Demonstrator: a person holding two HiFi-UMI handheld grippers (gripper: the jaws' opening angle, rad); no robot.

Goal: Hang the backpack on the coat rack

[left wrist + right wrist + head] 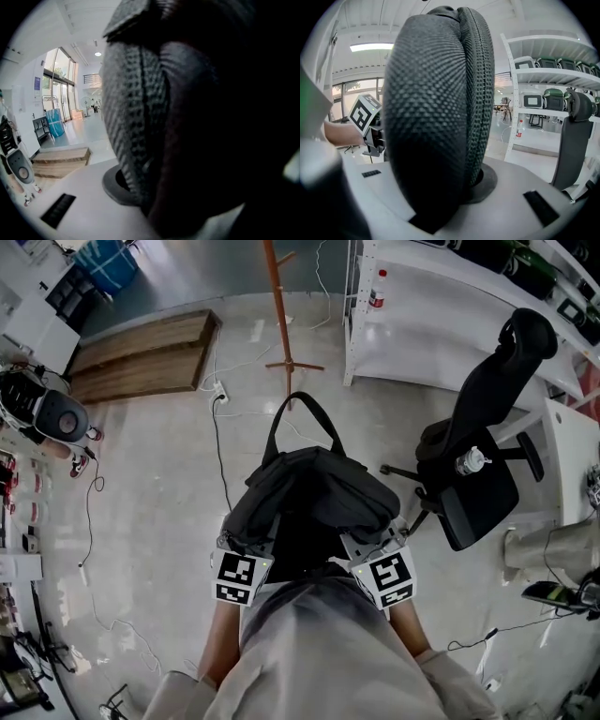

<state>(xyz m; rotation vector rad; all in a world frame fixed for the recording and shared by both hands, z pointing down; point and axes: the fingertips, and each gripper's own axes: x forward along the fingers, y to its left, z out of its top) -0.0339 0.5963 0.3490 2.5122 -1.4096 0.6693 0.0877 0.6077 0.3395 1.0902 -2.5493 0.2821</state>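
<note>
The black backpack (314,491) hangs in front of me, its top handle (302,413) looping upward. My left gripper (251,547) is shut on its left padded mesh strap (136,117), and my right gripper (369,546) is shut on the right strap (436,117). Each strap fills its own gripper view and hides the jaws behind it. The coat rack (279,310) is a thin orange-brown pole on a cross foot, standing on the floor beyond the backpack. From the right gripper view I see the left gripper's marker cube (363,112).
A black office chair (483,451) with a bottle (472,462) on its seat stands to the right. White shelving (422,320) runs along the back right. At the far left lies a low wooden platform (141,357). Cables (220,442) trail over the pale floor.
</note>
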